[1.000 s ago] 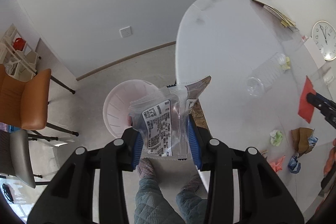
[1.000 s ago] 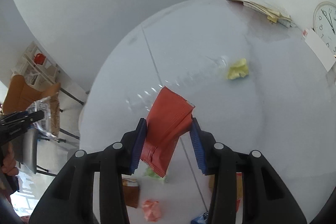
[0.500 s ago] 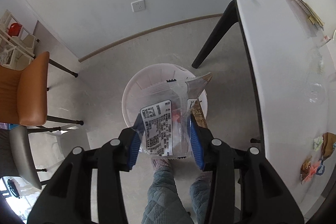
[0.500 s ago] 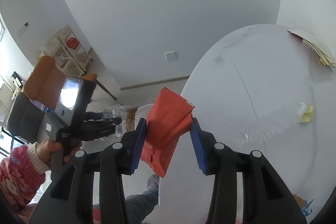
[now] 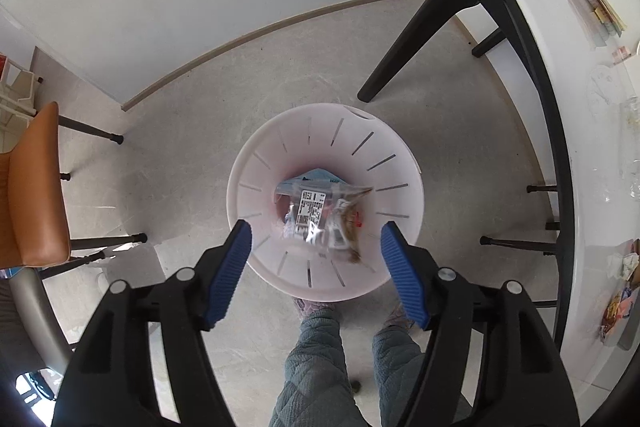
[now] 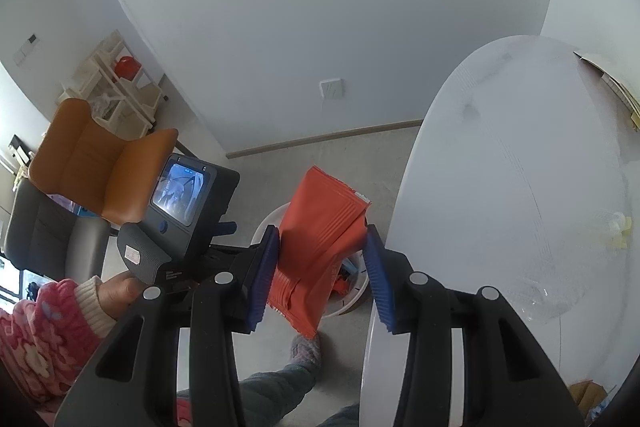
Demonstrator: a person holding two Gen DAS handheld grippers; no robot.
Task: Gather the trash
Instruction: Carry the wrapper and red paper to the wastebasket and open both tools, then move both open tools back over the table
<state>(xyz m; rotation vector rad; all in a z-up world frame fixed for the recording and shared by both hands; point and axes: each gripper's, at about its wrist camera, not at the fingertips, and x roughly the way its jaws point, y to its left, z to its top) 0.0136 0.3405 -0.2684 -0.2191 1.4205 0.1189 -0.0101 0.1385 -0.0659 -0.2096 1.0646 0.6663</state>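
My left gripper (image 5: pixel 316 267) is open and empty, directly above a white slotted trash bin (image 5: pixel 396 163) on the floor. A clear plastic wrapper with a printed label (image 5: pixel 316 217) lies inside the bin on other trash. My right gripper (image 6: pixel 320 271) is shut on a red-orange snack wrapper (image 6: pixel 320 227), held in the air left of the white table (image 6: pixel 520 167) and above the bin (image 6: pixel 352 297). The left gripper's body with its screen (image 6: pixel 180 191) shows at left in the right wrist view.
Black table legs (image 5: pixel 420 27) stand behind the bin. An orange chair (image 5: pixel 36 187) is at left. Crumpled trash (image 5: pixel 624 267) and a clear bottle (image 6: pixel 560 267) lie on the table. The person's legs (image 5: pixel 320 367) are below the bin.
My left gripper opened and the clear wrapper dropped into the bin. My right gripper carried the red wrapper from over the table toward the bin.
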